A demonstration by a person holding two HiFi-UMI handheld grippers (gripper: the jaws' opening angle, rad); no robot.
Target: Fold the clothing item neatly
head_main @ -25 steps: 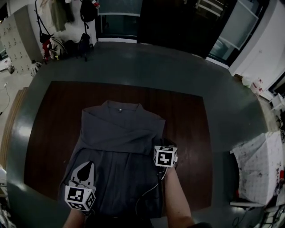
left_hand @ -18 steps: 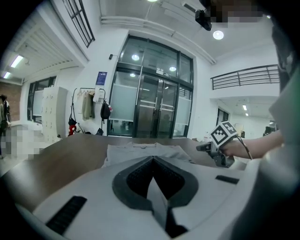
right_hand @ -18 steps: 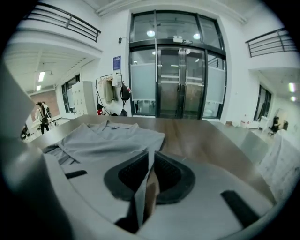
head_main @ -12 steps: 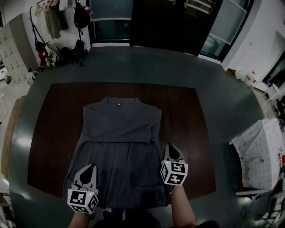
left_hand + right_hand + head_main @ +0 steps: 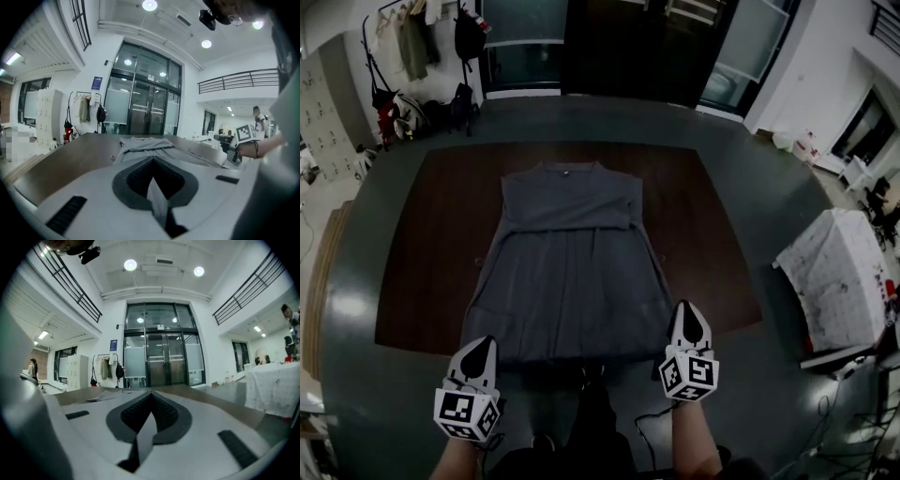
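A grey shirt [image 5: 567, 272] lies flat on the dark brown table [image 5: 422, 244], collar at the far end, sleeves folded across the chest, and hem along the near edge. The left hand-held gripper [image 5: 478, 345] sits clenched at the hem's left corner. The right hand-held gripper [image 5: 687, 309] sits clenched just beside the right corner. A blue door sign [image 5: 114, 345] is too small to read.
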